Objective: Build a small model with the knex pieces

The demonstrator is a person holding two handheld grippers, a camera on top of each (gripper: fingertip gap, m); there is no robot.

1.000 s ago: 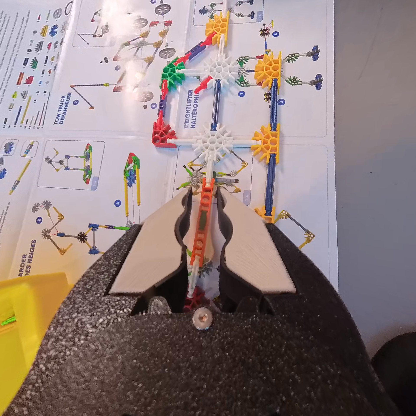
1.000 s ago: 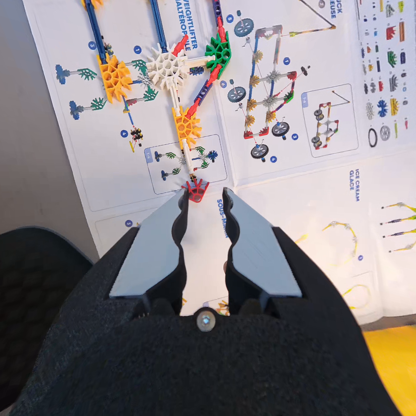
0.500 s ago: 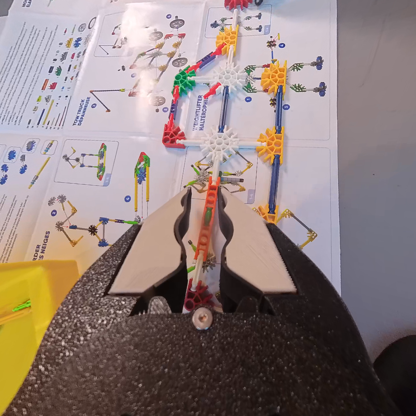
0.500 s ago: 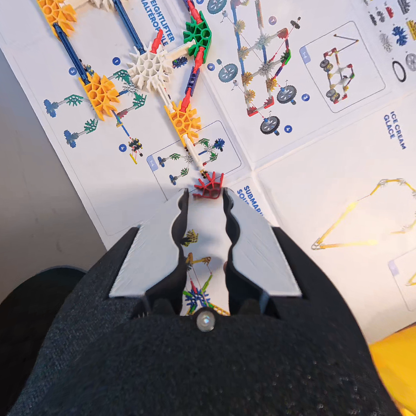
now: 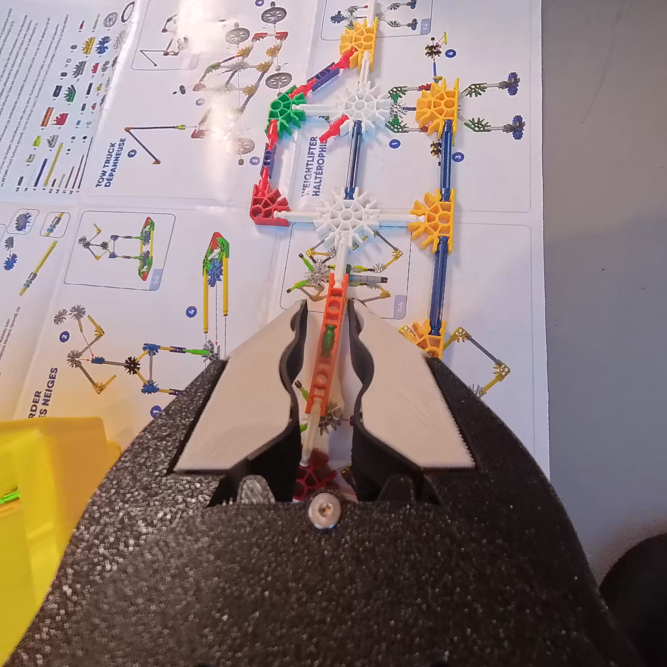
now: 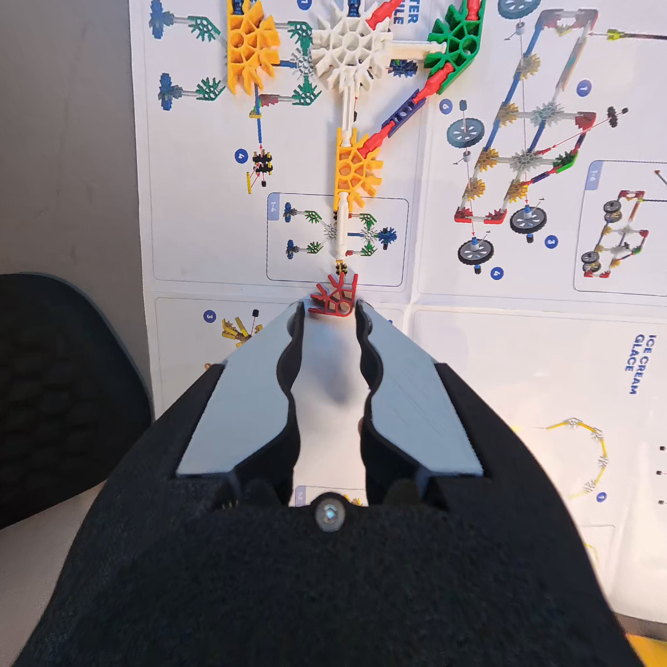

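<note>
Left wrist: close, looking down over the model (image 5: pixel 355 162).
Right wrist: close, opposite end.
Shared: model, sheet (image 6: pixel 505 343).

A grey table (image 5: pixel 606 180) lies under a large white printed instruction sheet (image 5: pixel 180 202). Warm light glares on the sheet. A yellow box (image 5: pixel 43 469) stands near.

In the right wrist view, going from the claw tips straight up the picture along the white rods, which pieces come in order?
Red connector at the right claw tips → white rod → orange connector → second white rod → white snowflake connector.
</note>
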